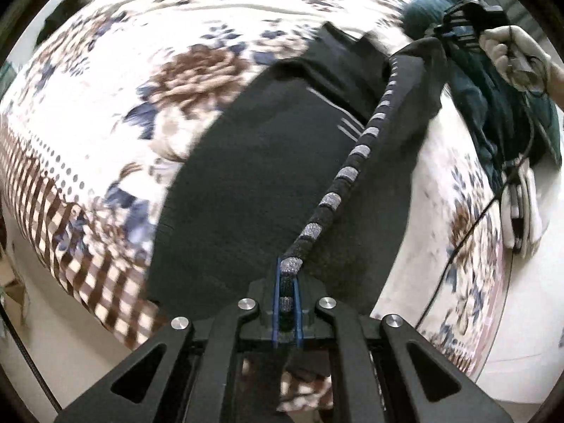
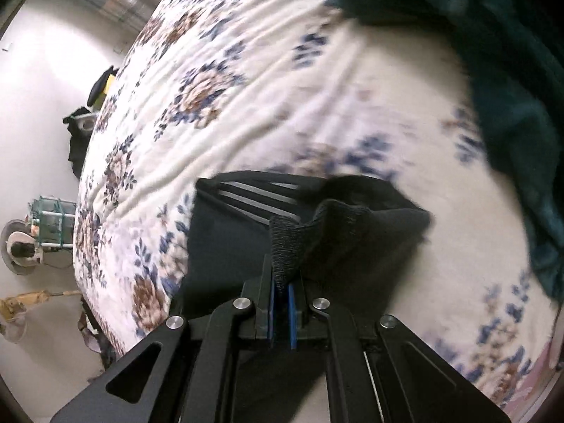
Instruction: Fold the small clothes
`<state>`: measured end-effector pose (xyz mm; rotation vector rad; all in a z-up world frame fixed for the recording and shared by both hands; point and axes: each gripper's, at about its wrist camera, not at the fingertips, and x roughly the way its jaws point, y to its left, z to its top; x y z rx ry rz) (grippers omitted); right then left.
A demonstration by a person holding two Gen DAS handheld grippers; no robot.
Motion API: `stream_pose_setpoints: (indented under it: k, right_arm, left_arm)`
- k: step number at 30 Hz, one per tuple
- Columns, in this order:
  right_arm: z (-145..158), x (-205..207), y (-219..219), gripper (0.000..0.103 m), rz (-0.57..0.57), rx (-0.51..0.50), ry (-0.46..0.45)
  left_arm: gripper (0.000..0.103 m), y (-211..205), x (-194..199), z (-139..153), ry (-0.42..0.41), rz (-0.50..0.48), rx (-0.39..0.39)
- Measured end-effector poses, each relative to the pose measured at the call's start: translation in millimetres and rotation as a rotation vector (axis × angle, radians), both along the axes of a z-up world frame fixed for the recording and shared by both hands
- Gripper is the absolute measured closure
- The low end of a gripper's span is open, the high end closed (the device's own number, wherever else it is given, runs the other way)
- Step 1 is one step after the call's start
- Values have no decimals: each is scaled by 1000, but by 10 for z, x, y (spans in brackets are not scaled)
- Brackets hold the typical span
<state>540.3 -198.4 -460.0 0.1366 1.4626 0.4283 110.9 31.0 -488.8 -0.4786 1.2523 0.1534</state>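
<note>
**Both grippers hold the waistband taut above the bed**

Blue-padded fingers [image 1: 278, 303] of the left gripper [image 1: 287, 303] sit nearest the lens, clamped on the banded black-and-grey waistband [image 1: 347, 172] of a small black garment [image 1: 246, 176]. That band runs in a tight line up and across to the right gripper [image 1: 454, 26], carried by a gloved hand [image 1: 514, 56] at the far end. In the right wrist view, the right gripper [image 2: 281, 292] is likewise closed on a ribbed pinch of the same band [image 2: 285, 246], with the dark cloth [image 2: 225, 246] hanging below it over the floral bedspread [image 2: 246, 88]. So the garment is off the bed along its top edge, the rest draped on the spread, grey stripes [image 2: 253, 194] showing near its far side.

The step in hand looks like lifting and spreading the piece before a fold. To do it well, keep the two grips level and the band just taut, not stretched, so the body hangs without twist. Lower it onto a bare stretch of bedspread, well apart from the teal cloth [image 2: 511, 88] heaped nearby, and let the hem land first so the fabric lies flat. Both views are blurred, so how much grip each pinch has is hard to judge.
</note>
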Motion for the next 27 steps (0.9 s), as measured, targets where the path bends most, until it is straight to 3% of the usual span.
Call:
stream_pose_setpoints:
  k: [4,9,15,17,18,19,20,21,25,27]
  right_arm:
    - [-339,172,909,97,29,-65,19]
    - [-786,297,1699,98,61,-144,35]
    - [-1315,330,2393,97,123,-278,73]
    - [-1398,360,2403,91,79,-285,103]
    - [-1370,344,2371,80,53,-258,109]
    - [-1302,294,2322,61,27,-212,109]
    - [-1228,224,2275,51,13,-185,108]
    - [-1125,108,2216,38,9,-157,99]
    - [-800,-654,1878,37,36,-89,83]
    - [-782,-1119,1652,36,31,-100,111]
  left_arm:
    - [99,423,-8,-158,8,52,-48]
    - [99,846,-67,-456,42,100,-96]
    - [94,1155,-78,-1013,174,124,-226]
    - [88,1360,-192,-1065,178,170,-336]
    - [82,1438,-251,-1040,162,188,-366]
    - [63,1545,-334,-995,145,206,-383]
    - [44,1642,-414,-945,131,216,-384]
    - [40,1704,-465,-913,121,220,-382]
    - [40,1797,-516,-897,159,156,-353]
    - [40,1726,-462,-901,168,105,-349]
